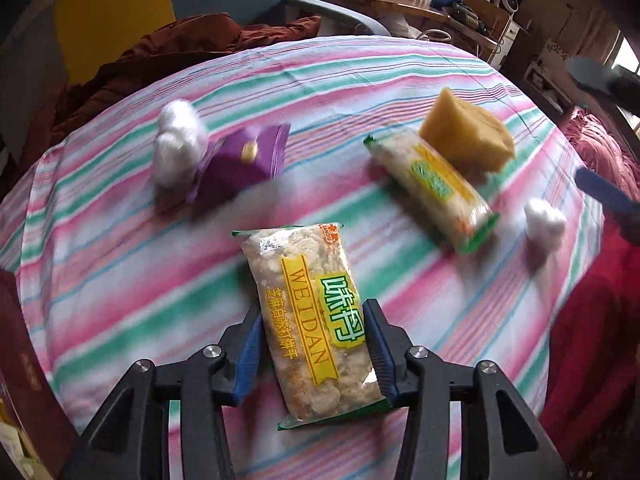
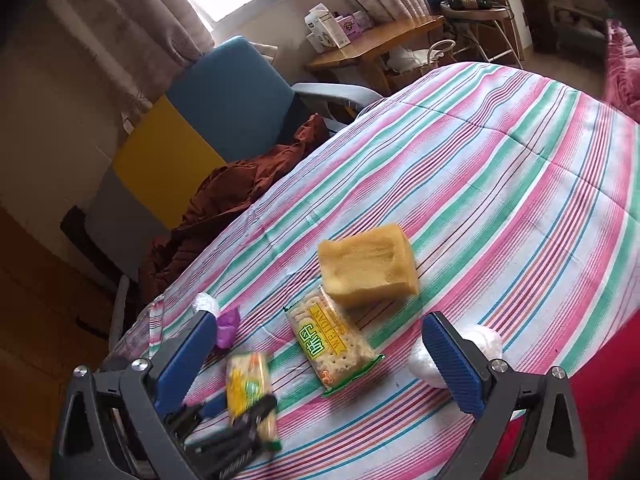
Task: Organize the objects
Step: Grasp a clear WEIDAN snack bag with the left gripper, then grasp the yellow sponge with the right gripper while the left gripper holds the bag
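The left tool point(image 1: 316, 354) is clamped across a clear green-edged cracker packet point(image 1: 314, 320) over the striped bedspread point(image 1: 400, 72), its long axis pointing away from it. The right tool point(image 2: 320, 364) hangs apart, empty.

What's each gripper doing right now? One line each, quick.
Left gripper: closed on a cracker packet.
Right gripper: open, holding nothing.
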